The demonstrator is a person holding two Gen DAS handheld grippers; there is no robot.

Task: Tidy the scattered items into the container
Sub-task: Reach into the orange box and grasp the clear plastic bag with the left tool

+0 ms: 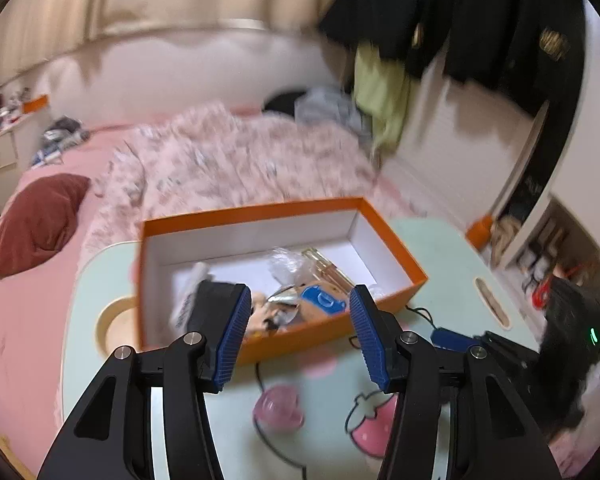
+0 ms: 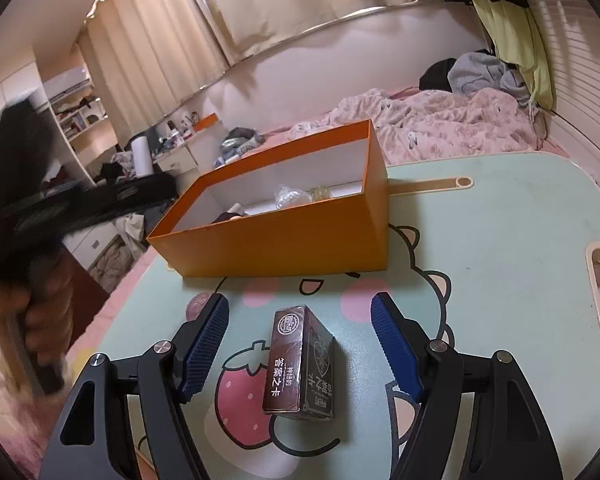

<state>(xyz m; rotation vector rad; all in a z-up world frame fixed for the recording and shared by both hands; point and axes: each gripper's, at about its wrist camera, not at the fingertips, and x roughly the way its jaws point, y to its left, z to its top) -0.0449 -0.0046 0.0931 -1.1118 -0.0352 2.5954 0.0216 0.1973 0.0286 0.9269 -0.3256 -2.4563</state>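
A: Box [image 1: 260,336] near the tabletop's far edge already holds odds and ends; left tool [image 1: 296,332] hangs above it, half-wide, empty.

B: Right tool [image 2: 300,344], wide, straddles the card pack [image 2: 300,364] untouched. Next, I'd say: squeeze, lift, drop it in.

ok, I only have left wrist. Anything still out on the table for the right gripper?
Observer: Yes. A brown card box lies on the table between the right gripper's open fingers, untouched.
Operator: Where is it relative to the container?
Observer: On the near side of the orange box, clear of its wall, partly over the strawberry print.
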